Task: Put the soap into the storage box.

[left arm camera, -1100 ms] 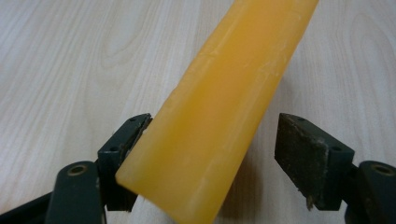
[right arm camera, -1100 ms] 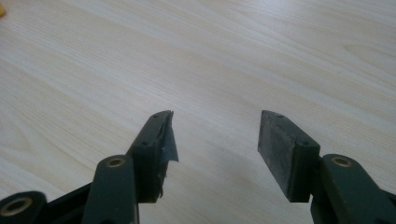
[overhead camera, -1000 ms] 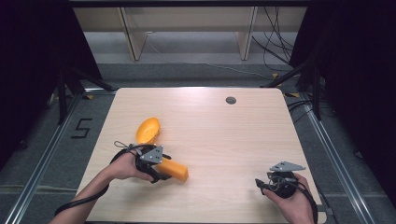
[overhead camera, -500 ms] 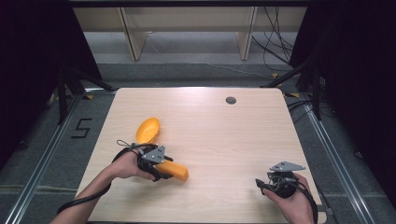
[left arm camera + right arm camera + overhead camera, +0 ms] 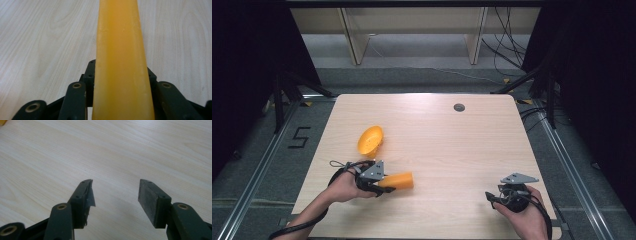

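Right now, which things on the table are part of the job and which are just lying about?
In play:
- orange cup, lying on its side, clamped in the left gripper, whose jaws have just been closing
- orange bowl, tilted, just beyond it

Lying about:
- dark round disc near the far edge
- right gripper, open

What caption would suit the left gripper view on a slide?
Left gripper shut on an orange cup lying on its side above the wooden table.

Even overhead light falls on the pale table [image 5: 437,140], while the surroundings sink into near black; shadows under the hands are soft and short; the high view is slightly soft and grainy. In the left gripper view the orange piece [image 5: 120,62] looms close, blurred, faintly sheened; the right gripper view keeps the wood grain sharp.
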Tool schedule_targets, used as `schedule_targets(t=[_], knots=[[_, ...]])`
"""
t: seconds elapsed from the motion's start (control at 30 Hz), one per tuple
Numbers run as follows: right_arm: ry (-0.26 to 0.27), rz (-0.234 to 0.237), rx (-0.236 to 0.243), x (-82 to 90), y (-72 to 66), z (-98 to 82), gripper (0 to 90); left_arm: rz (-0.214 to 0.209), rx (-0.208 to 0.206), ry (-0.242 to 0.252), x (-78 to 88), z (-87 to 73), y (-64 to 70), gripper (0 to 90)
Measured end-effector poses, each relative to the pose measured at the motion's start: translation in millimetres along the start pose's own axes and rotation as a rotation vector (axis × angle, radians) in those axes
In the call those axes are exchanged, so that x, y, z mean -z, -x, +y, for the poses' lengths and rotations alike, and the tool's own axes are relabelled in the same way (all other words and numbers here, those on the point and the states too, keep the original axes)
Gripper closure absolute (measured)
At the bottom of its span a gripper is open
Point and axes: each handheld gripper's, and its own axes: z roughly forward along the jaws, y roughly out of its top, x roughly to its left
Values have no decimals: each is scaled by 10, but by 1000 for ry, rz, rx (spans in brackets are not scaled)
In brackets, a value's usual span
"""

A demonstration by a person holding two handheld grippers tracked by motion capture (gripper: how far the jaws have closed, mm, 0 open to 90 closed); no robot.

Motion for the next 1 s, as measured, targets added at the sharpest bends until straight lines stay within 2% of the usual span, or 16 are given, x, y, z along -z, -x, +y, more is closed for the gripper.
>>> schedule_targets(t=[0.03, 0.07, 0.1, 0.17, 0.3, 0.33, 0.37, 0.53, 0.6, 0.63, 0.7, 0.8, 0.87, 0.9, 0.93, 1.0], knots=[[0, 0, -5, 2, -1, 0, 454, 5, 8, 4, -1, -2, 22, 601], [-3, 0, -4, 5, 1, 1, 455, -16, 2, -31, 27, 8, 13, 601], [-3, 0, -5, 6, 2, 1, 455, 20, 25, 4, 6, -5, 53, 601], [-3, 1, -4, 4, 4, 1, 455, 33, 31, -5, 18, -10, 73, 601], [-3, 3, -3, 3, 1, 2, 455, 52, 90, -9, 33, -18, 147, 601], [-4, 6, -6, 5, 0, 2, 455, 72, 91, -18, 41, -24, 156, 601], [-3, 3, -3, 5, 3, 1, 454, 85, 123, 1, 33, -29, 188, 601], [1, 4, 1, 2, 0, 1, 455, 148, 206, 10, 43, -48, 282, 601], [0, 6, 4, 2, -2, 2, 455, 196, 239, 16, 40, -48, 328, 602], [1, 7, 4, 1, -3, 2, 454, 194, 246, 9, 39, -46, 334, 602], [1, 8, 5, 2, -3, 2, 455, 231, 261, 9, 40, -43, 373, 602], [-2, 10, 7, 1, 2, 2, 454, 254, 299, 9, 45, -31, 412, 603], [-3, 11, 6, 0, 2, 3, 455, 266, 306, 7, 54, -23, 419, 604], [-3, 13, 5, 1, 0, 5, 454, 276, 290, 7, 71, -16, 412, 604], [1, 11, 4, 2, -2, 5, 454, 282, 332, 21, 72, -10, 428, 604], [0, 11, 7, 4, -2, 5, 455, 301, 356, 33, 116, -1, 422, 604]])
